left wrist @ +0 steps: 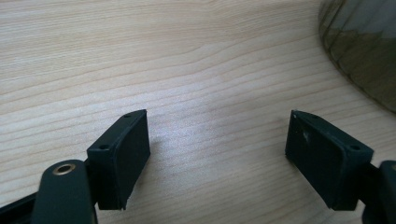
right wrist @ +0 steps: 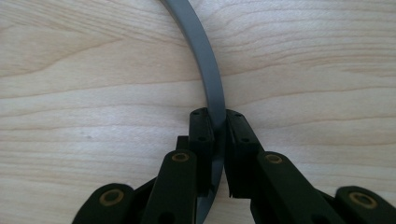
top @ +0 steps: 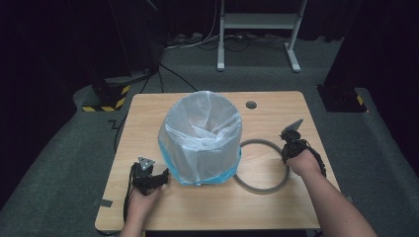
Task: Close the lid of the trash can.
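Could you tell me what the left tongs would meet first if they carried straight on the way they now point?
Probably the bin lined with a plastic bag. In the high view the left tongs point at its base from close by, open, with nothing between them. The left gripper view shows bare table ahead, so depth is uncertain.

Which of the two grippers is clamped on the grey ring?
The right gripper: its jaws pinch the grey ring flat on the table. The left gripper stands open over bare wood.

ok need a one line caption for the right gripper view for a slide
Right gripper shut on the grey ring, which lies on the wooden table.
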